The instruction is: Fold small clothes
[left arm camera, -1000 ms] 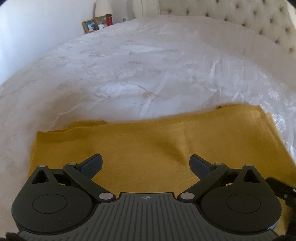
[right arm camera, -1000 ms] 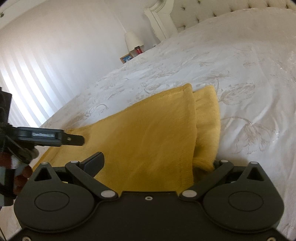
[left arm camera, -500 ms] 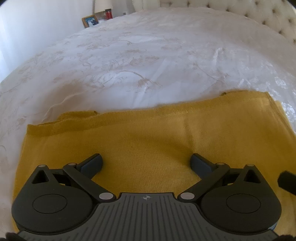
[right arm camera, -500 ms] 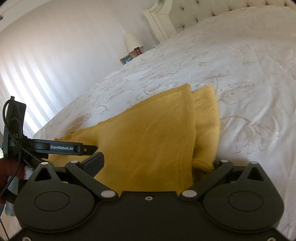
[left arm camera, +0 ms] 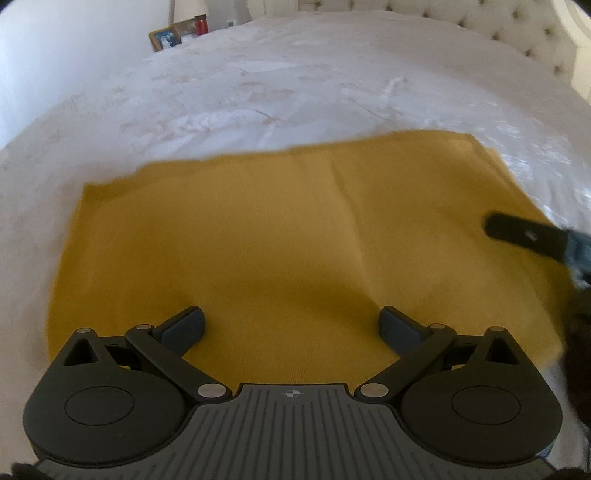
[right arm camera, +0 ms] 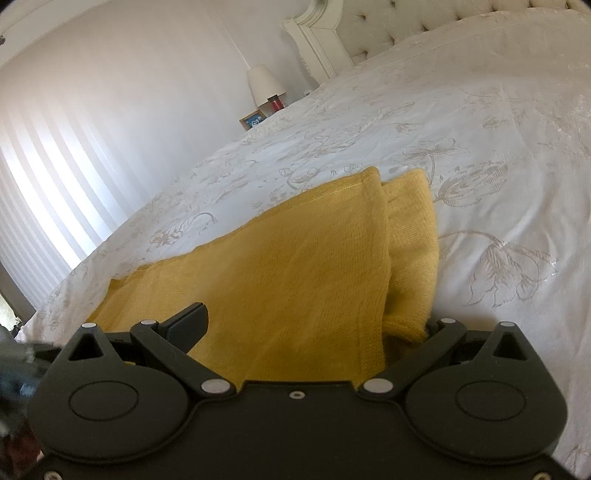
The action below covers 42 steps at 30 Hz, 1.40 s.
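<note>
A mustard-yellow knit garment (left arm camera: 280,243) lies folded flat on the white bedspread (left arm camera: 280,85). My left gripper (left arm camera: 291,325) is open and empty, raised above the garment's near edge. In the right wrist view the garment (right arm camera: 303,277) shows two stacked layers with a folded edge on the right. My right gripper (right arm camera: 314,328) is open over the garment's near right corner; its right finger is hidden behind the cloth. A right gripper finger (left arm camera: 524,234) shows at the right of the left wrist view.
The embroidered bedspread (right arm camera: 480,147) covers a wide bed with a tufted headboard (right arm camera: 406,22) at the far end. A bedside table carries a lamp (right arm camera: 264,83), a red candle and a photo frame (left arm camera: 165,37). Striped blinds (right arm camera: 44,177) hang at the left.
My left gripper has lifted and drawn back, so more of the garment shows below it. The left gripper has left the right wrist view's left side. The garment has not moved.
</note>
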Each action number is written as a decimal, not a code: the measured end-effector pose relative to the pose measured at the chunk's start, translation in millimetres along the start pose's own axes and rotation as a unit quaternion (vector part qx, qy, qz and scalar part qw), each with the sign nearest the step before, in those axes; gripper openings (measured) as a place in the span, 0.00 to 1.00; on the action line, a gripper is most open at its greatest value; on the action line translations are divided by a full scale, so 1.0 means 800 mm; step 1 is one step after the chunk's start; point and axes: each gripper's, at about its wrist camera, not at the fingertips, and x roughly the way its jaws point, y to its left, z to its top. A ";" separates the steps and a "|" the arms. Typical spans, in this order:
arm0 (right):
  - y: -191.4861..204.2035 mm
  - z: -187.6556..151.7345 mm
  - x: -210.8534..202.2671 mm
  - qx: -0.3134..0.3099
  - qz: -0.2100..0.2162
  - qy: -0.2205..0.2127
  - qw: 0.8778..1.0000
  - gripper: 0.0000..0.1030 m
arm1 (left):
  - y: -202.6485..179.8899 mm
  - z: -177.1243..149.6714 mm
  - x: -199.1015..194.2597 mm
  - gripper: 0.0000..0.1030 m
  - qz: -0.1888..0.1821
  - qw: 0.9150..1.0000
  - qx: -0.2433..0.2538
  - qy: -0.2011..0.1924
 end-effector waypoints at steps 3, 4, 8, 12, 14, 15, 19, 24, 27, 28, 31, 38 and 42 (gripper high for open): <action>0.000 0.000 0.000 0.001 0.000 0.000 1.000 1.00 | 0.001 -0.013 -0.015 0.99 -0.008 1.000 -0.001 -0.010; 0.000 0.000 0.000 0.001 0.000 0.000 1.000 1.00 | 0.003 -0.016 -0.019 0.98 -0.010 1.000 -0.004 -0.014; 0.001 0.000 0.000 0.001 0.000 0.000 1.000 1.00 | 0.028 -0.022 -0.041 0.98 -0.012 0.998 -0.039 -0.046; 0.002 0.000 0.000 0.001 -0.002 0.001 1.000 1.00 | 0.061 -0.019 -0.055 0.98 0.009 0.995 -0.053 -0.079; 0.003 0.001 0.001 0.002 -0.003 0.003 1.000 1.00 | 0.082 -0.019 -0.056 0.98 0.017 0.995 -0.058 -0.085; 0.003 0.001 0.001 0.001 -0.004 0.004 1.000 1.00 | 0.092 -0.021 -0.056 0.98 0.019 0.994 -0.061 -0.086; 0.005 0.003 0.003 -0.002 -0.009 0.011 1.000 1.00 | 0.134 -0.030 -0.053 0.98 0.020 0.993 -0.074 -0.086; 0.008 0.011 0.006 -0.001 -0.017 0.031 0.999 1.00 | 0.172 -0.044 -0.049 0.98 0.003 0.991 -0.106 -0.084; 0.016 0.025 0.013 0.000 -0.033 0.068 0.997 1.00 | 0.185 -0.049 -0.051 0.98 -0.010 0.992 -0.109 -0.064; 0.016 0.031 0.015 0.014 -0.035 0.079 0.996 0.99 | 0.189 -0.051 -0.052 0.98 -0.018 0.993 -0.103 -0.062; 0.018 0.048 0.017 0.044 -0.044 0.104 0.993 0.48 | 0.202 -0.054 -0.058 0.98 -0.023 0.988 -0.130 -0.073; 0.064 0.069 0.013 0.041 -0.118 0.128 0.984 0.25 | 0.218 -0.052 -0.059 0.98 -0.027 0.988 -0.134 -0.067; 0.127 0.090 0.013 -0.013 -0.131 0.126 0.983 0.24 | 0.235 -0.048 -0.063 0.98 -0.017 0.987 -0.141 -0.071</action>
